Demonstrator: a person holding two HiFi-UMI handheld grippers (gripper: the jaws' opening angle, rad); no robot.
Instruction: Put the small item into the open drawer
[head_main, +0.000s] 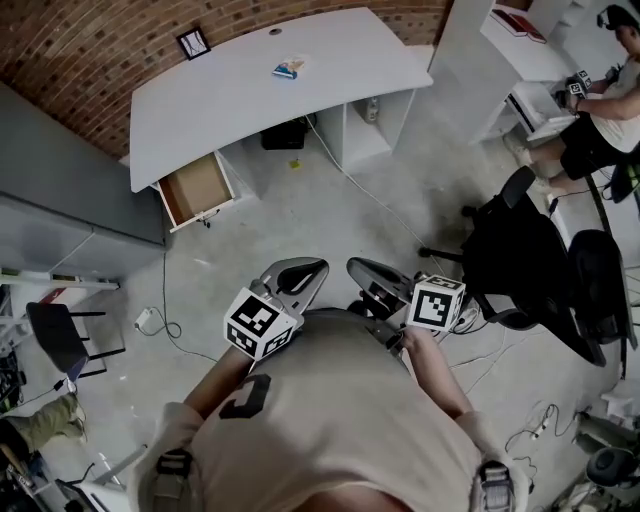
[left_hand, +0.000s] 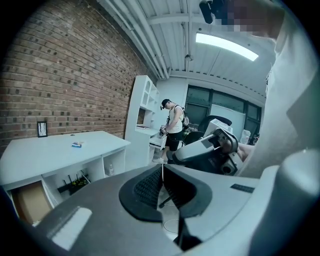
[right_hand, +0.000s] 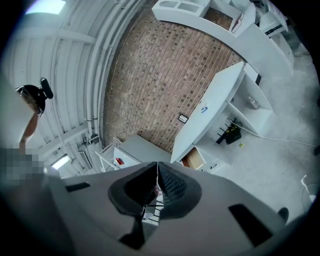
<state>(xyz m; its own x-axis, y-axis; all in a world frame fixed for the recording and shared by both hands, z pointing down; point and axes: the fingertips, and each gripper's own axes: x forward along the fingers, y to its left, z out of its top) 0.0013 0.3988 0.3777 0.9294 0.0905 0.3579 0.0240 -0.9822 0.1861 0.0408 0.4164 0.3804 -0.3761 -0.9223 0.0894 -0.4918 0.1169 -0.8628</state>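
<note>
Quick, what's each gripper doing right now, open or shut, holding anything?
Left gripper: jaws closed, nothing between them.
Right gripper: jaws closed, nothing between them.

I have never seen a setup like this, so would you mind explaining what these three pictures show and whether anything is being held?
There is no robot arm here: a person holds a two-jaw gripper in each hand. The head view comes from a camera on the person's head, looking steeply down. The other two pictures come from cameras riding on the left gripper and the right gripper. Both are shut and hold nothing. On the curved white desk lies a small blue-and-white item. Under the desk's left end in the head view, a wooden drawer stands open.
</note>
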